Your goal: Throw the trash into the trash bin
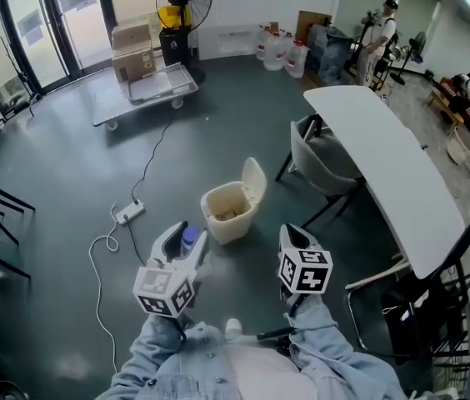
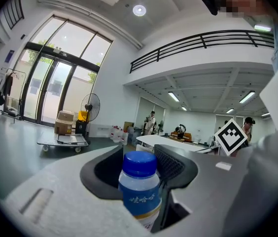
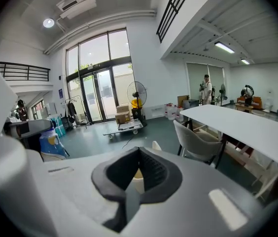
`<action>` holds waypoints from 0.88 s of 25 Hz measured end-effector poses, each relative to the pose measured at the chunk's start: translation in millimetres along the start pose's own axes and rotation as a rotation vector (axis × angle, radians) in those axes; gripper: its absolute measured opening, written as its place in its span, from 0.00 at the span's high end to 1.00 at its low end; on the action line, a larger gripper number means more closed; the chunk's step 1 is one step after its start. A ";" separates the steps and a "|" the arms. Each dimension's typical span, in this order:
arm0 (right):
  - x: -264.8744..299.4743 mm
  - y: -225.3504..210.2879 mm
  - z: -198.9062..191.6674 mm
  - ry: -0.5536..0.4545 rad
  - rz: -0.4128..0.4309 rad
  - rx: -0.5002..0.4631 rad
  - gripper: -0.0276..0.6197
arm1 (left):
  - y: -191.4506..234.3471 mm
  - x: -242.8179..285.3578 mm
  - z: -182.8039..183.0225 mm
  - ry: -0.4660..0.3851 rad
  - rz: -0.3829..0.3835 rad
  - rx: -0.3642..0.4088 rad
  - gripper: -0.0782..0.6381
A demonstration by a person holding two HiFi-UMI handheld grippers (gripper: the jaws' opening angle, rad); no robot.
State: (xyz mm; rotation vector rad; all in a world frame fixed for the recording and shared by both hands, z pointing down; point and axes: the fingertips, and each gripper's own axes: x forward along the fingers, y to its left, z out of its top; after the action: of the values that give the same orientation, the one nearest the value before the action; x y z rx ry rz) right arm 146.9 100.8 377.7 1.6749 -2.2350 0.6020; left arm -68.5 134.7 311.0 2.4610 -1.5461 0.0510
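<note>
Left gripper (image 1: 183, 242) clamps a blue-capped water bottle (image 2: 139, 194) upright, short of the open trash bin (image 1: 237, 223). Right gripper (image 1: 296, 238): jaws together, empty. Get the bottle over the rim before releasing, clear of the raised lid (image 1: 254, 180). Bottle base hidden; bin contents unclear.
</note>
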 end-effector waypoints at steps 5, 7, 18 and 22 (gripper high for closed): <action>15.9 -3.9 0.7 0.015 0.000 0.013 0.95 | 8.5 15.9 1.2 0.014 0.001 -0.007 0.60; 23.3 -7.4 0.8 0.021 -0.005 0.019 0.95 | 13.4 25.5 2.7 0.013 0.000 -0.008 0.60; 101.2 -29.4 55.5 -0.002 -0.085 0.035 0.95 | 78.3 128.3 37.7 -0.031 -0.051 0.004 0.60; 132.3 -27.1 87.0 -0.014 -0.114 0.014 0.95 | 105.1 165.1 56.2 -0.046 -0.090 0.004 0.60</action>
State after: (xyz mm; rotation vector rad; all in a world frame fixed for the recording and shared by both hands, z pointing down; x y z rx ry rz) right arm 136.9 -59.2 367.1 1.8038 -2.1322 0.5816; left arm -94.7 -66.9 300.4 2.5492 -1.4517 -0.0176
